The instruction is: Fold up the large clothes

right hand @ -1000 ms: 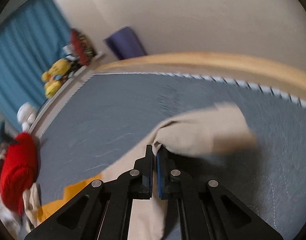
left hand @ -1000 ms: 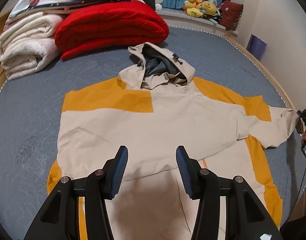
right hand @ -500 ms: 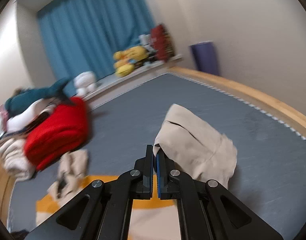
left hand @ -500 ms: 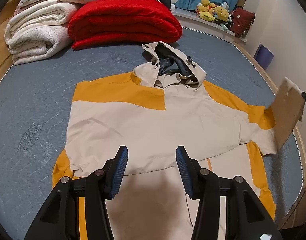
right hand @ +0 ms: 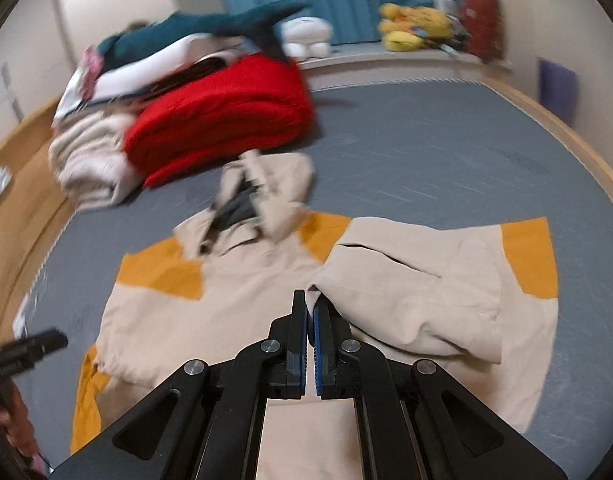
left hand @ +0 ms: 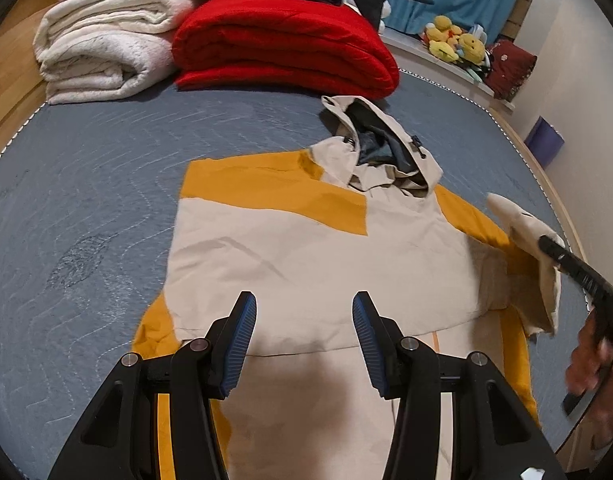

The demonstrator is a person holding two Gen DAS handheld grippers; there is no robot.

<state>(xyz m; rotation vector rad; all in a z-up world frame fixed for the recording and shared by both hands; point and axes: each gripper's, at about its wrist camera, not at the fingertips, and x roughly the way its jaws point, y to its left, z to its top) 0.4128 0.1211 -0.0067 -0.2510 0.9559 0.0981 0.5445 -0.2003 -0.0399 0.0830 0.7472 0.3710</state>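
Observation:
A beige and orange hooded jacket (left hand: 314,256) lies flat on the grey bed, hood toward the far end. It also shows in the right wrist view (right hand: 234,300). My left gripper (left hand: 302,312) is open and empty, hovering above the jacket's lower front. My right gripper (right hand: 310,304) is shut on the jacket's right sleeve (right hand: 410,292) near the cuff and holds it lifted and folded in over the body. In the left wrist view the lifted sleeve (left hand: 522,224) hangs from the right gripper at the right edge.
A folded red blanket (left hand: 282,52) and white blankets (left hand: 102,60) are stacked at the head of the bed. Plush toys (left hand: 458,42) sit on a ledge by the blue curtain. The wooden bed frame (right hand: 586,152) runs along the right side.
My right gripper has carried the sleeve up from the bed's right edge and inward over the jacket body. My left gripper stayed open and shifted slightly right over the jacket.

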